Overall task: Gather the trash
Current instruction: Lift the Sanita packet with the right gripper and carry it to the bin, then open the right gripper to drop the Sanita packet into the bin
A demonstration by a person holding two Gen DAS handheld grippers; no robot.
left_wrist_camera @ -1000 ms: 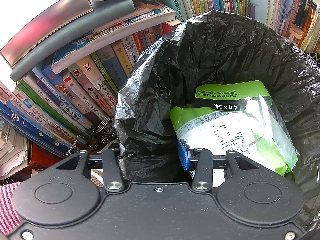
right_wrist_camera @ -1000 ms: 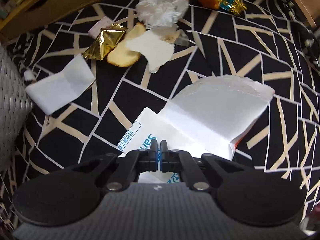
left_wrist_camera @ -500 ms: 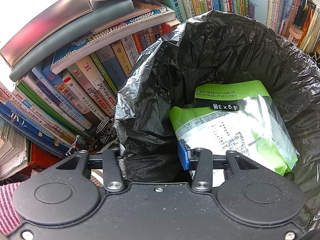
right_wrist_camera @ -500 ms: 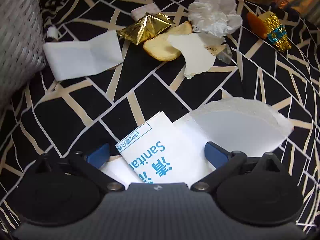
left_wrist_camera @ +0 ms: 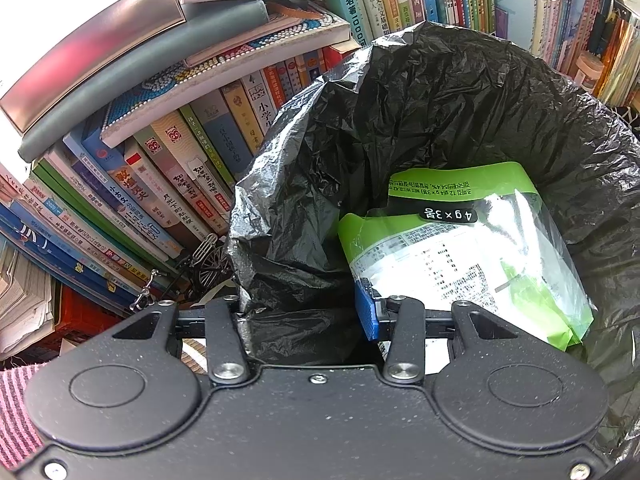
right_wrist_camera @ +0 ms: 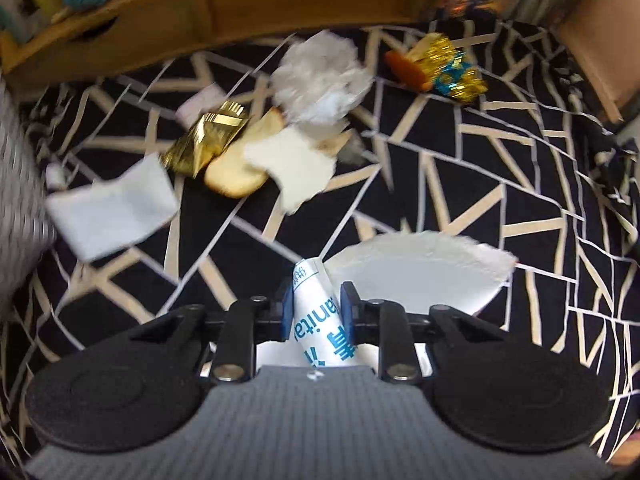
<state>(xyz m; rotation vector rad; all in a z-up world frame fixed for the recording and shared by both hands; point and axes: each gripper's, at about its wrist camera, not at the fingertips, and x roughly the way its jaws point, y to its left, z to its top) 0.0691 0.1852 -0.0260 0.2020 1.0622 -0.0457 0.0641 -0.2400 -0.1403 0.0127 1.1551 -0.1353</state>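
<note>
Now that my right gripper (right_wrist_camera: 315, 310), gaping a moment ago, is closing around the white sachet (right_wrist_camera: 320, 320), it can go into the black bag (left_wrist_camera: 440, 120) my left gripper (left_wrist_camera: 304, 316) pinches.

The right gripper (right_wrist_camera: 316, 306) is closing on a white sanitary bag (right_wrist_camera: 320, 320) above the patterned cloth (right_wrist_camera: 460, 184).

We read "4 g × 3", upside down, on the green packet (left_wrist_camera: 472, 248); "anita" in blue on the white wrapper (right_wrist_camera: 320, 316); "四大名著" on a book spine (left_wrist_camera: 354, 8).
</note>
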